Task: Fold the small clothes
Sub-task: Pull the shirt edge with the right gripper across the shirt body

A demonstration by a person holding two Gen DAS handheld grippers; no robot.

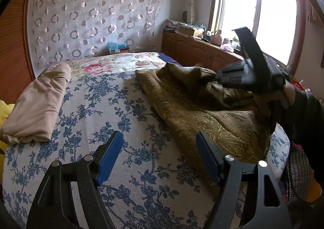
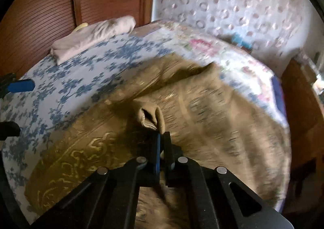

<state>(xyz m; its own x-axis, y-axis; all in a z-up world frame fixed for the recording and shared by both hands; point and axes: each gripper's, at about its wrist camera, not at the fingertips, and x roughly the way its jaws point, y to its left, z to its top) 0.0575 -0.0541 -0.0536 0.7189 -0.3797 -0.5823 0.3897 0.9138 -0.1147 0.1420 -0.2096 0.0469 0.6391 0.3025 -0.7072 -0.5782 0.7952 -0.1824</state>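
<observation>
Cloth point(image 2: 212, 111): olive-brown, with a gold paisley pattern, is lying rumpled on the right half of the bed, one edge bunching up into a small fold at the right gripper's tips.
Right gripper point(image 2: 162, 137): jaws are pressing together on that fold of cloth; the blue pads are meeting with fabric pinched between them. It is pointing steeply down at the bed.
Right hand point(image 1: 283, 95): in the left wrist view it is wrapping around the black gripper body above the cloth, a dark sleeve point(image 1: 307, 115) trailing off toward the right edge; this part is blurring.
Left gripper point(image 1: 160, 158): jaws are standing wide, with nothing between the blue pads. It is hovering over bare sheet and tilting downward, its right finger sitting at the near edge of the cloth; whether it is touching cannot be told.
Bed point(image 1: 105, 111): sheet with blue flowers is covering the near part, a pink-flowered cover point(image 1: 121, 64) is lying farther back.
Beige garment point(image 1: 38, 105): already folded, is resting at the bed's left side, well apart from the cloth.
Wall curtain point(image 1: 91, 16): pale, with ring shapes, is hanging behind the bed.
Window point(image 1: 257, 16): is glowing bright at the right, above a wooden cabinet point(image 1: 194, 50) carrying small clutter.
</observation>
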